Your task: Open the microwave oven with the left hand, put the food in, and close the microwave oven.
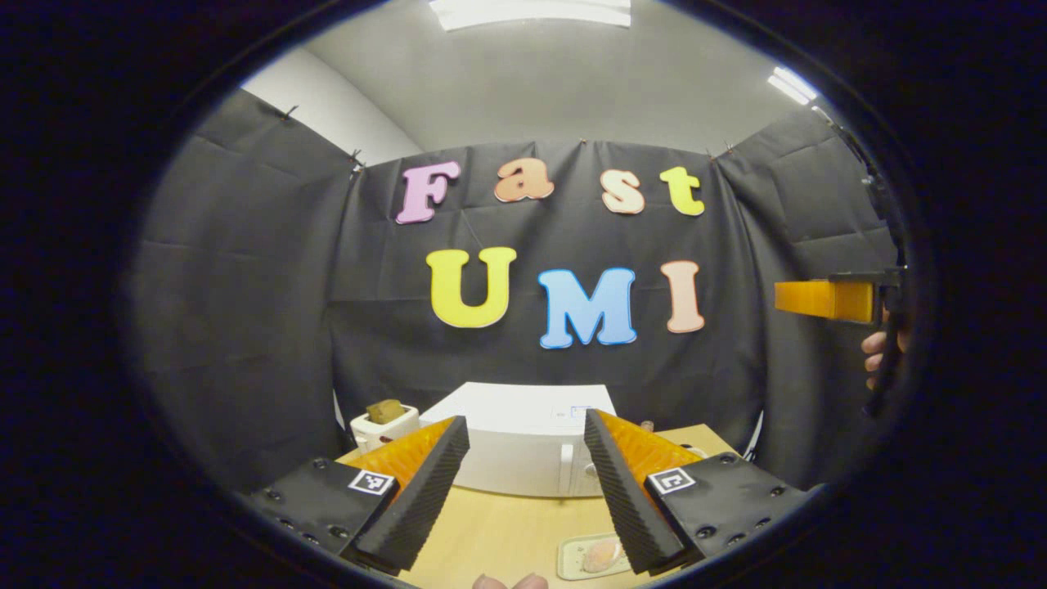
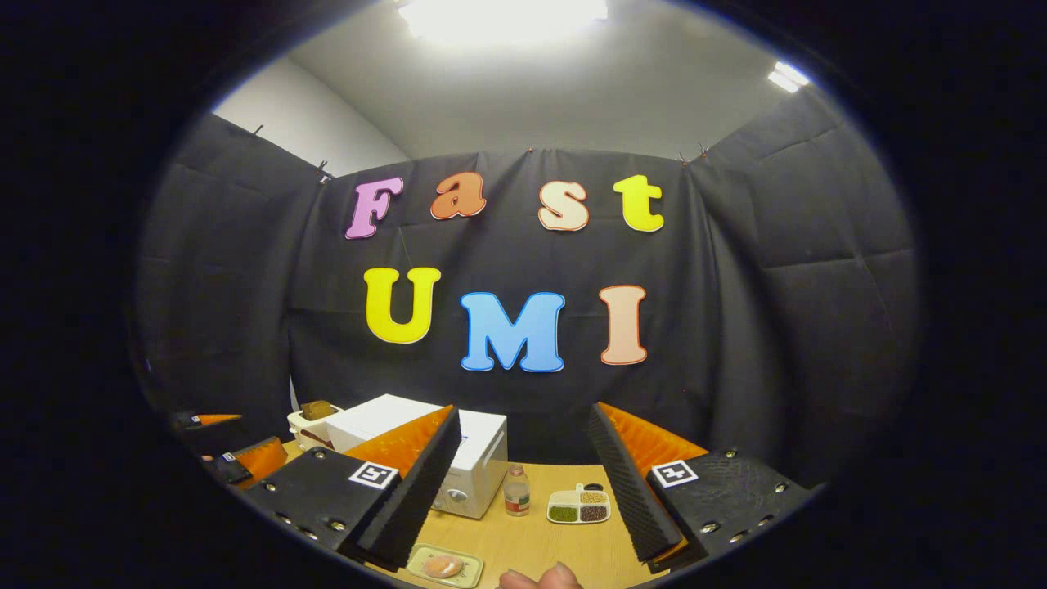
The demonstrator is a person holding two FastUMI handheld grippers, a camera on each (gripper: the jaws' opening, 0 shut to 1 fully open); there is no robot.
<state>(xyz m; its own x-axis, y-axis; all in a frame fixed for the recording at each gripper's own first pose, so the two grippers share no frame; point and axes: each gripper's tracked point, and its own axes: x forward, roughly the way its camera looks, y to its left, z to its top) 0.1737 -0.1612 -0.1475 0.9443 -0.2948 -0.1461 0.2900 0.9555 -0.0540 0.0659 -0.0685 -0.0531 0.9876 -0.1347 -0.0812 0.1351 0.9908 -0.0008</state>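
Observation:
The white microwave [image 1: 507,409] stands at the back of the wooden table [image 1: 499,532], its door shut. Seen in the right gripper view, the microwave [image 2: 483,442] is left of centre. The food, a pale round piece, lies on a small light plate [image 1: 572,564] near the table's front; the same plate [image 2: 421,560] appears low in the right gripper view. My left gripper [image 1: 524,421] hangs open above the table, well short of the microwave, holding nothing. My right gripper [image 2: 523,413] is open and empty too. The right gripper [image 1: 826,298] also shows far right, held by a hand [image 1: 877,353].
A white toaster [image 1: 384,425] with a slice of bread stands left of the microwave. A small bottle [image 2: 516,491] and a divided dish of beans [image 2: 579,505] sit right of it. The left gripper [image 2: 229,454] shows at the far left. Black cloth walls surround the table.

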